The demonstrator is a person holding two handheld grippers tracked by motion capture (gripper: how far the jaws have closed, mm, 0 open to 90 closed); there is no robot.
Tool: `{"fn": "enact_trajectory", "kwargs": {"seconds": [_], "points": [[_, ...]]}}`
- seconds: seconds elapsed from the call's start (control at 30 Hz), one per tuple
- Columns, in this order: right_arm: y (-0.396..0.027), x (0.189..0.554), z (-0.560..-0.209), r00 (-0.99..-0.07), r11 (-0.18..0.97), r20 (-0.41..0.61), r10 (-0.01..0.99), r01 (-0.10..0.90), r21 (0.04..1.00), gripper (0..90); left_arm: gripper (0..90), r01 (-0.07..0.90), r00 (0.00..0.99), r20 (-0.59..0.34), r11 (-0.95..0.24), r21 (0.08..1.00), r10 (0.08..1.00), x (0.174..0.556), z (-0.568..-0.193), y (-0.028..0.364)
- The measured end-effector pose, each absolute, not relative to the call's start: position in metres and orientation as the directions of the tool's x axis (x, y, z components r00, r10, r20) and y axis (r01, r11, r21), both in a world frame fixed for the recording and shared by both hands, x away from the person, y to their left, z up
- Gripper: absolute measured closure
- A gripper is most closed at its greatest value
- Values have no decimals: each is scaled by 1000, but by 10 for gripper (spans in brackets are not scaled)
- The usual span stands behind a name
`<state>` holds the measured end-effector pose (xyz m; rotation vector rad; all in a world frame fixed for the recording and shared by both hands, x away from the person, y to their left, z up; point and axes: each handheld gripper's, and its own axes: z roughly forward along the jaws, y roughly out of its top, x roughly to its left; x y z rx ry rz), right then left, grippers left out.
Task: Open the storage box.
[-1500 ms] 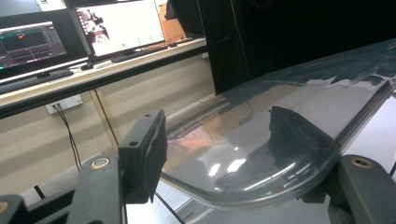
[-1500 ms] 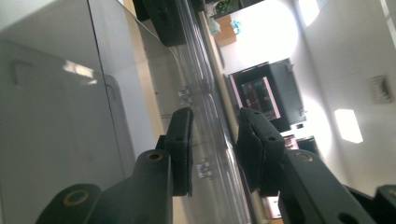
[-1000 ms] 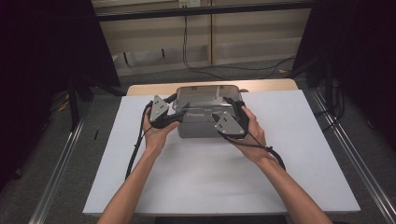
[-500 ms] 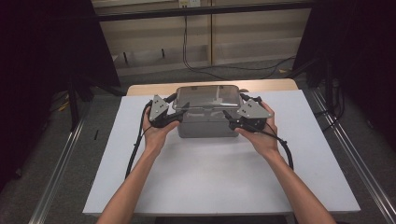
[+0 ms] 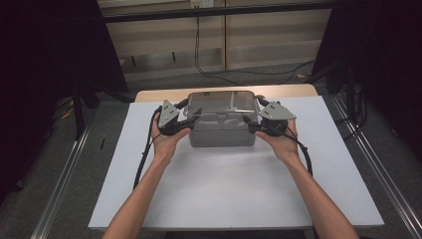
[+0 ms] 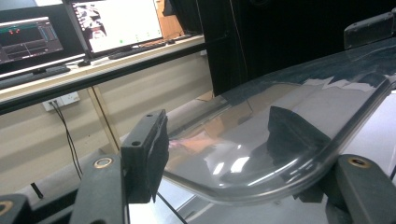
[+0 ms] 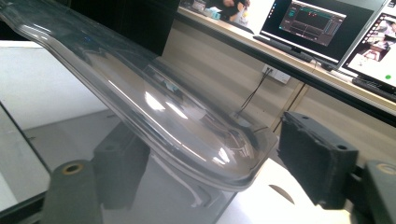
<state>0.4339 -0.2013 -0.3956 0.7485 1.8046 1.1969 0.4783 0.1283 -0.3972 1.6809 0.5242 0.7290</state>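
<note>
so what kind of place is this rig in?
Likely a lab data-collection station: monitors on a shelf behind, a white table framed by metal rails, dark screens around, and a clear-lidded box as the test object.

We are working in a lab — monitors (image 6: 116,21) are glowing along a bench (image 6: 93,70), cables (image 5: 199,45) are hanging, black curtains (image 5: 45,59) are surrounding us.

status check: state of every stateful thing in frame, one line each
clear lid: on top of the grey box, edges between both grippers' jaws
grey box: upright on the white table, lid on it
left gripper: open, jaws straddling the lid's corner
right gripper: open, jaws straddling the lid's other corner
monitors: switched on
</note>
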Motion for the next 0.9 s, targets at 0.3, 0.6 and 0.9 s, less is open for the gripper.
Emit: {"fn": "enact_trajectory", "kwargs": {"seconds": [0.3,0.6,0.9], "points": [[-204,444,-400,-491,343,-287,822,25,939,358,389,-31,704,181,-225,974,687,481,-398,130],[-205,448,-398,-495,324,-278,823,8,946,467,398,-25,704,168,-212,977,690,482,-398,130],[-207,453,-400,-495,306,-269,826,-7,952,532,409,-28,698,176,-218,975,694,485,-396,132]]}}
